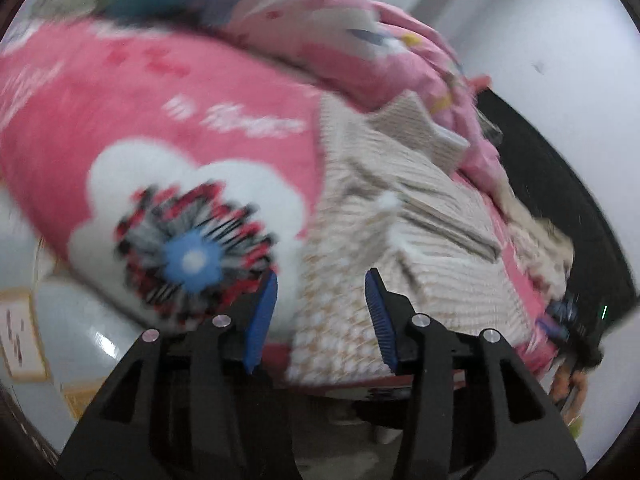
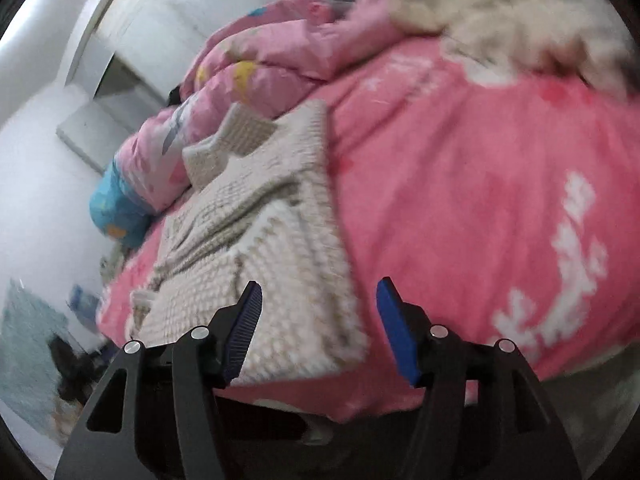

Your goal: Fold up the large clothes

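Observation:
A cream knitted sweater (image 1: 384,236) lies folded into a long strip on the pink bed blanket (image 1: 168,92). Its near end reaches the bed's front edge. My left gripper (image 1: 322,308) is open and empty, just short of the sweater's near end. In the right wrist view the same sweater (image 2: 272,248) lies left of centre on the pink blanket (image 2: 460,208). My right gripper (image 2: 318,320) is open and empty, above the sweater's near right corner. Both views are blurred by motion.
A crumpled pink quilt (image 1: 360,40) with a blue patch lies at the head of the bed and also shows in the right wrist view (image 2: 264,64). A fluffy cream item (image 2: 520,20) lies at the far right. White walls and floor surround the bed.

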A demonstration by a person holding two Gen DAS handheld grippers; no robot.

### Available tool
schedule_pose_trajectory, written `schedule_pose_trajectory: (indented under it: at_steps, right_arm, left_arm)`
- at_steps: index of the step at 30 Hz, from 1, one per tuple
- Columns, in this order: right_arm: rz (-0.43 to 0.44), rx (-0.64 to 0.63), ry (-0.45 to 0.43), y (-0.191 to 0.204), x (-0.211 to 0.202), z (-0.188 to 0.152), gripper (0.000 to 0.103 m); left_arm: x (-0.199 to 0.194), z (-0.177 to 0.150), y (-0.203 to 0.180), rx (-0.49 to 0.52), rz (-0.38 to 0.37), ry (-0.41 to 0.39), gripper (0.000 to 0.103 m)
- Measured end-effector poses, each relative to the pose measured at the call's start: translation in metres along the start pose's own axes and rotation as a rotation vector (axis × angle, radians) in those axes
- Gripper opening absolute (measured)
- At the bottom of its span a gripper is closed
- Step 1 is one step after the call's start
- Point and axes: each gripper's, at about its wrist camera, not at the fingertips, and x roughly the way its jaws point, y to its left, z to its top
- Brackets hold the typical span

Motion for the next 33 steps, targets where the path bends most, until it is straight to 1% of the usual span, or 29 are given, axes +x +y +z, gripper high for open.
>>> schedule_pose_trajectory:
  at_steps: [1,2,4,6,8,10,12,13,14,15,16,17,19,21,22,24,27,30,31,32,33]
  right_arm:
    - [-0.019,-0.049,0.003,0.013,0.009,0.003,0.058]
    - [-0.052,-0.107,0.007,0.027,0.022,0.008,0.059]
    - [-0.118,-0.157,0.009,0.040,0.040,0.018,0.059]
    - [-0.135,-0.187,0.022,0.047,0.054,0.026,0.058]
    - [-0.160,-0.203,0.031,0.049,0.070,0.034,0.058]
    - [-0.167,-0.201,0.051,0.045,0.082,0.038,0.058]
    - [-0.165,-0.204,0.071,0.043,0.091,0.038,0.044]
    - [-0.173,-0.210,0.073,0.044,0.094,0.037,0.031]
    - [-0.198,-0.236,0.058,0.047,0.093,0.035,0.020]
    - [-0.213,-0.258,0.039,0.050,0.091,0.034,0.014]
    - [-0.213,-0.269,0.023,0.052,0.087,0.032,0.010]
    - [-0.214,-0.275,0.006,0.055,0.083,0.031,0.008]
    - [-0.229,-0.294,-0.035,0.060,0.073,0.029,0.008]
    - [-0.231,-0.293,-0.077,0.064,0.063,0.029,0.007]
    - [-0.226,-0.288,-0.105,0.065,0.056,0.031,0.007]
    - [-0.216,-0.278,-0.132,0.067,0.051,0.037,0.007]
    - [-0.206,-0.267,-0.176,0.069,0.049,0.053,0.007]
    - [-0.196,-0.251,-0.222,0.069,0.051,0.069,0.007]
    - [-0.199,-0.243,-0.226,0.067,0.056,0.072,0.007]
    - [-0.204,-0.238,-0.221,0.065,0.062,0.074,0.007]
    - [-0.208,-0.224,-0.194,0.059,0.075,0.074,0.007]
  left_arm:
    - [0.009,0.004,-0.013,0.052,0.012,0.007,0.052]
    - [0.015,0.005,-0.019,0.083,0.031,0.012,0.053]
    - [0.038,0.010,-0.040,0.169,0.099,0.045,0.053]
    - [0.051,0.012,-0.056,0.230,0.115,0.047,0.053]
    - [0.060,0.014,-0.068,0.291,0.149,0.037,0.053]
    - [0.074,0.017,-0.073,0.336,0.230,0.036,0.053]
    - [0.083,0.022,-0.069,0.335,0.263,0.043,0.053]
    - [0.088,0.025,-0.066,0.327,0.263,0.046,0.051]
    - [0.089,0.027,-0.064,0.327,0.257,0.041,0.040]
    - [0.092,0.029,-0.063,0.333,0.249,0.037,0.031]
    - [0.092,0.029,-0.063,0.336,0.233,0.037,0.020]
    - [0.092,0.030,-0.064,0.335,0.220,0.031,0.014]
    - [0.088,0.028,-0.069,0.355,0.202,-0.002,0.009]
    - [0.079,0.026,-0.077,0.389,0.202,-0.050,0.008]
    - [0.075,0.028,-0.078,0.391,0.198,-0.066,0.008]
    - [0.071,0.036,-0.082,0.393,0.193,-0.088,0.008]
    - [0.069,0.058,-0.090,0.415,0.178,-0.132,0.007]
    - [0.070,0.078,-0.102,0.450,0.183,-0.189,0.007]
    - [0.074,0.083,-0.104,0.457,0.188,-0.190,0.007]
    - [0.082,0.087,-0.104,0.457,0.197,-0.173,0.007]
    - [0.096,0.088,-0.100,0.452,0.210,-0.138,0.007]
